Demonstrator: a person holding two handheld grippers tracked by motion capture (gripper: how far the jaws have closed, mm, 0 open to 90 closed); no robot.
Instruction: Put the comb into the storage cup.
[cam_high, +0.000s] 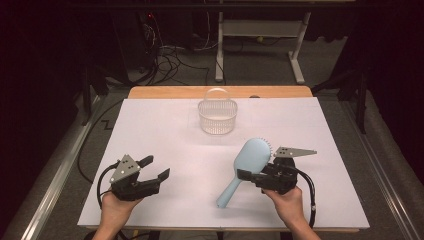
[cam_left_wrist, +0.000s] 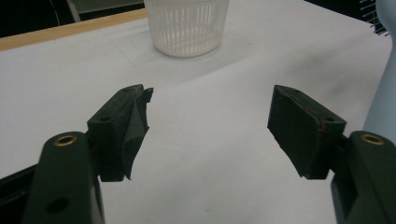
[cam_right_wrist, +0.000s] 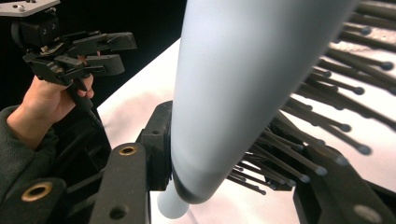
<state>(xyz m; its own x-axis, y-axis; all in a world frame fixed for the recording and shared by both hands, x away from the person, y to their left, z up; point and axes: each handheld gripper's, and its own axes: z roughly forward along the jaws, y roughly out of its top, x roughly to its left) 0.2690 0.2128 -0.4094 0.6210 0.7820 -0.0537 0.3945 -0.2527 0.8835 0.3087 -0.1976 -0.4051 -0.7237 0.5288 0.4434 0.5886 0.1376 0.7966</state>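
Pale blue hairbrush (cam_high: 246, 167) held in right gripper (cam_high: 248, 176), jaws clamped across lower head, bristle side against one jaw; handle tip angled down toward table (cam_high: 165, 130), near side of basket (cam_high: 217, 116). To do step well: keep grip firm, brush level, approach basket from above. Basket looks empty, beyond brush. Left gripper (cam_high: 159, 168) left of brush, jaws open, nothing between.

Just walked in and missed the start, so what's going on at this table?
A person holds a two-jaw gripper in each hand over a white table. The right gripper is shut on a light blue plastic hairbrush, clamping its head near the neck, with the handle angled down toward the table's near edge. The left gripper is open with nothing between its jaws. A white slotted plastic basket stands at the far side.
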